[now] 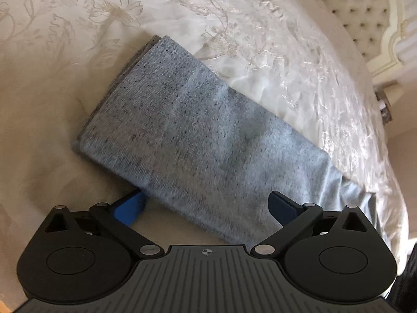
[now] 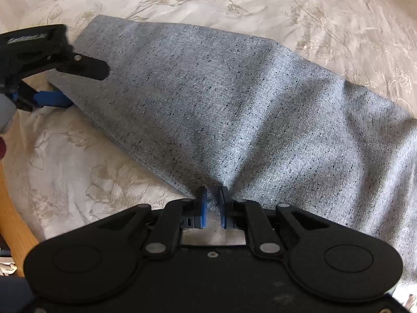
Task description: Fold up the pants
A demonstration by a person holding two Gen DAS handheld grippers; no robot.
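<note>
The grey-blue speckled pants [image 1: 198,130] lie folded on the cream bedspread and also fill the right wrist view [image 2: 234,104]. My left gripper [image 1: 206,208] is open, its blue fingers astride the near edge of the pants, one finger over the cloth and one beside it. It also shows in the right wrist view [image 2: 65,80] at the pants' far left end. My right gripper [image 2: 212,203] is shut on a pinched edge of the pants, and the cloth puckers up toward it.
The cream flowered bedspread [image 1: 65,52] covers the bed all round. A tufted headboard [image 1: 365,13] stands at the far right. A wooden floor or bed edge [image 2: 13,208] shows at the lower left.
</note>
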